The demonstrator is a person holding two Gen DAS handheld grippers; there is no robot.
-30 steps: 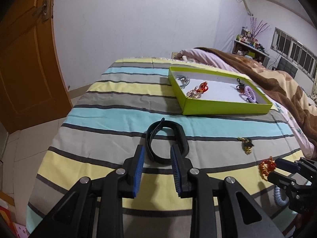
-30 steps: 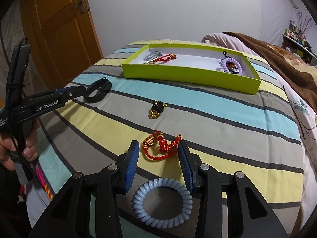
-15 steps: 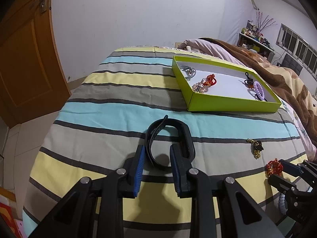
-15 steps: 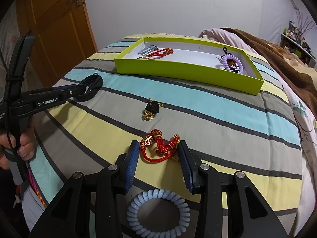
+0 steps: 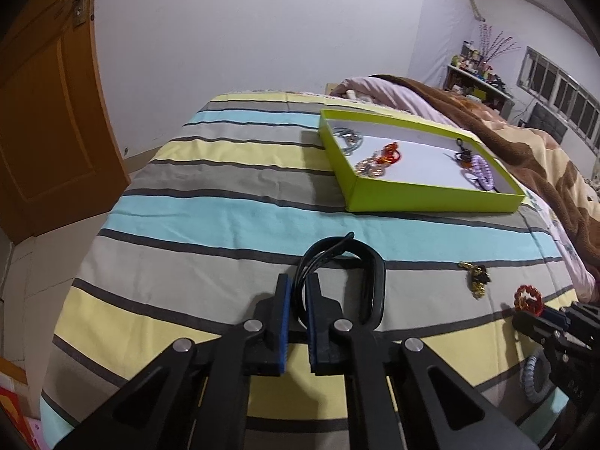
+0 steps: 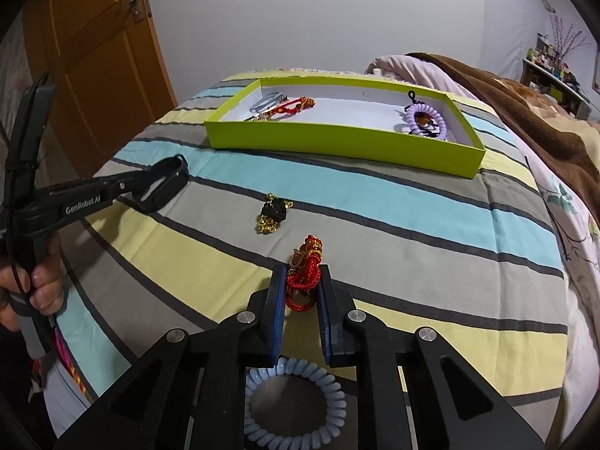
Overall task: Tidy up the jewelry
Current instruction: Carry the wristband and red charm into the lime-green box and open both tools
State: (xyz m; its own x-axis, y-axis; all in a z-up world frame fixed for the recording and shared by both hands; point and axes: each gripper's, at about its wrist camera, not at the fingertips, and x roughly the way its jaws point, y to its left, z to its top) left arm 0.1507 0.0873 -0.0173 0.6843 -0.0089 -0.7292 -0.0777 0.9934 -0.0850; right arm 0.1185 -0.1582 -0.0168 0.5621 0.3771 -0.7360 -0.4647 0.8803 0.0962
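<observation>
My left gripper (image 5: 297, 288) is shut on the left side of a black wristband (image 5: 369, 281) lying on the striped bedspread; it also shows in the right wrist view (image 6: 165, 183). My right gripper (image 6: 301, 283) is shut on a red braided bracelet (image 6: 303, 275) with gold beads, bunched between the pads. A lime-green box (image 5: 431, 191) with a white floor stands further back and holds several bracelets; its front wall shows in the right wrist view (image 6: 337, 146).
A black-and-gold charm (image 6: 273, 212) lies between the grippers. A pale blue coil hair tie (image 6: 296, 401) lies under the right gripper. A brown blanket (image 6: 525, 112) covers the bed's right side. A wooden door (image 5: 41, 112) stands left.
Both grippers have closed: the left on the black wristband, the right on the red bracelet, which is now squeezed into a narrow bunch.
</observation>
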